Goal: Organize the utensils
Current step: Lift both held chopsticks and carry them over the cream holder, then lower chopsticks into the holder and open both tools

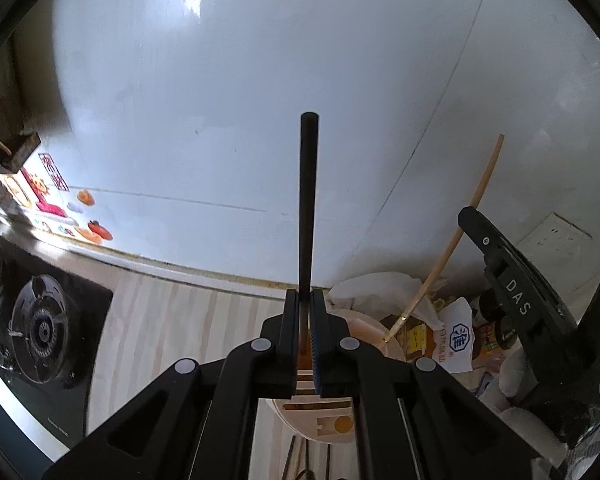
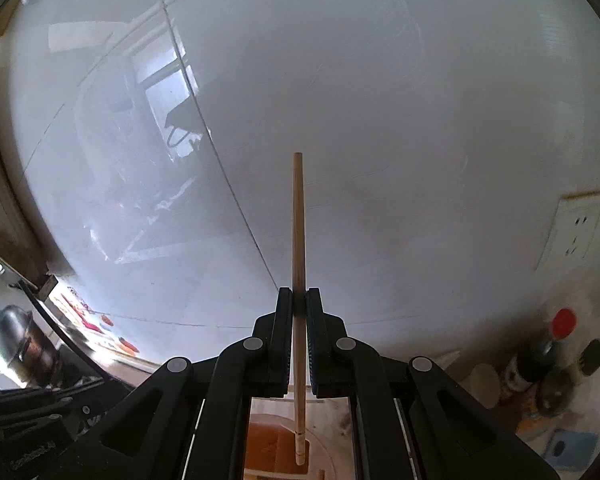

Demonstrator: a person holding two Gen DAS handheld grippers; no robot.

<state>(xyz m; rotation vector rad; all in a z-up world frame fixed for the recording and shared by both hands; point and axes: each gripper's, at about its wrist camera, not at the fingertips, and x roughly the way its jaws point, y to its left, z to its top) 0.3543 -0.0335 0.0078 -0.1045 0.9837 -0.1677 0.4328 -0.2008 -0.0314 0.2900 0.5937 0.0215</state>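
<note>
My left gripper is shut on a black chopstick that points up toward the white wall, its lower end over the round wooden utensil holder. My right gripper is shut on a light wooden chopstick, whose lower end hangs over a compartment of the holder. In the left wrist view the right gripper shows at the right with its wooden chopstick slanting into the holder.
A black gas stove lies at the left on the wooden counter. A metal pot stands on it. Bags and packets crowd the right corner. Sauce bottles and wall sockets are at the right.
</note>
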